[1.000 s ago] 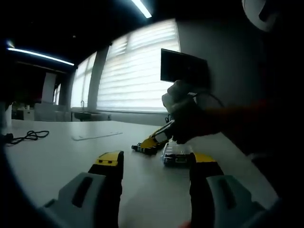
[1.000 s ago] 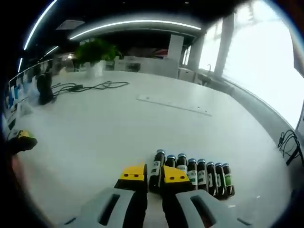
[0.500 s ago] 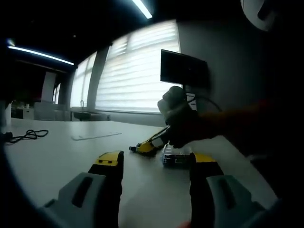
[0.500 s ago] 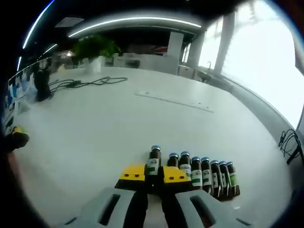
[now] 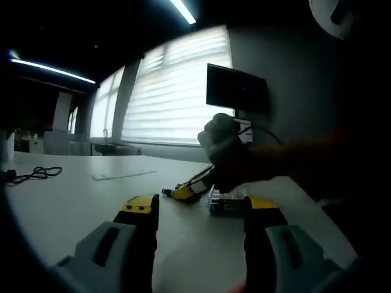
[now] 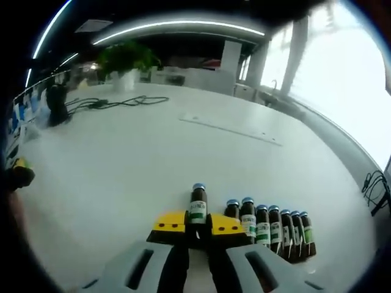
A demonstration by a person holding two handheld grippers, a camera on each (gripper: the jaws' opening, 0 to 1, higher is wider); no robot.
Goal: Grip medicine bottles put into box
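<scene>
My right gripper (image 6: 197,224) is shut on a dark medicine bottle (image 6: 197,206) with a blue cap and a green and white label. The bottle points away from me, just clear of a row of several like bottles (image 6: 272,231) lying on the white table (image 6: 134,159). In the left gripper view my left gripper (image 5: 201,207) stands open over the table with nothing between its fingers. Ahead of it a gloved hand (image 5: 225,152) holds the right gripper (image 5: 183,192) low over the table, beside the small cluster of bottles (image 5: 225,206).
A long flat strip (image 6: 232,128), black cables (image 6: 119,105) and a potted plant (image 6: 125,61) lie further off on the table. The left gripper's yellow tip (image 6: 18,175) shows at the left edge. A dark screen (image 5: 235,88) hangs by bright blinds (image 5: 171,91).
My right gripper has drawn the held bottle up and out of the row, which now sits further right. In the left gripper view the right gripper has shifted left.
</scene>
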